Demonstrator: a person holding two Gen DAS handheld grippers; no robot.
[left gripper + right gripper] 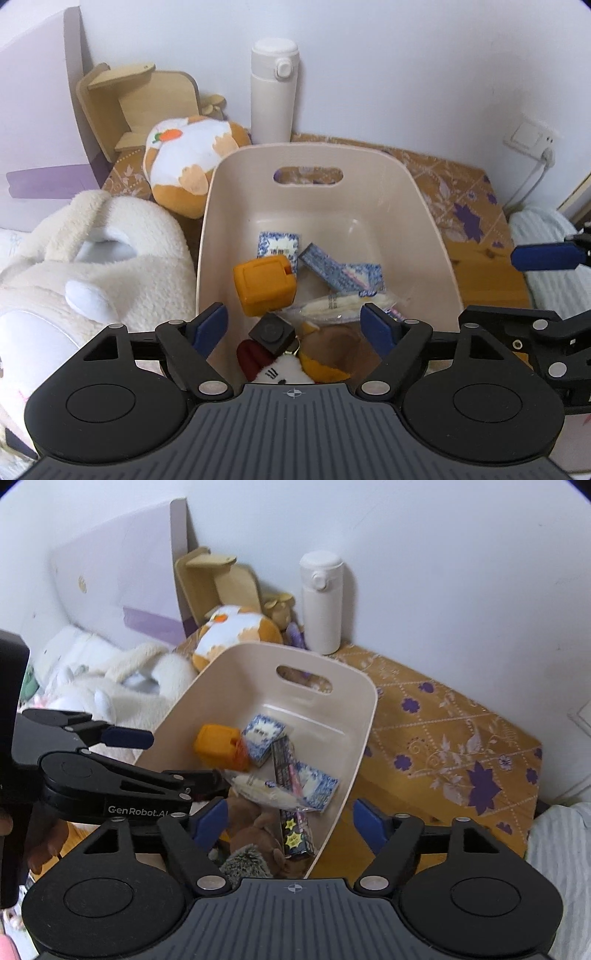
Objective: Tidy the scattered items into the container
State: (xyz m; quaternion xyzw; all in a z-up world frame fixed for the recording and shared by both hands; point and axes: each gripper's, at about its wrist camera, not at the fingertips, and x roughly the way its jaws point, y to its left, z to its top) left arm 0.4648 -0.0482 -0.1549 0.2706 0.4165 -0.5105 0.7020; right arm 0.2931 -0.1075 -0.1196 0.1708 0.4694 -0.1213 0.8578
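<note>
A beige plastic bin (413,192) with a handle slot stands on the patterned cloth; it also shows in the right wrist view (354,716). Inside lie an orange cube (264,286), blue-and-white packets (277,245), a wrapped snack (332,304), a dark block (272,332), small plush toys (325,354) and a dark starred box (295,834). My left gripper (294,325) is open and empty, hovering over the bin's near end. My right gripper (289,821) is open and empty above the bin's near right rim.
A white flask (274,92) stands at the wall behind the bin. An orange-and-white plush (192,162), a wooden stand (136,103) and a fluffy white plush (92,266) lie left of the bin. A wall socket (532,138) and white bedding (546,251) lie right.
</note>
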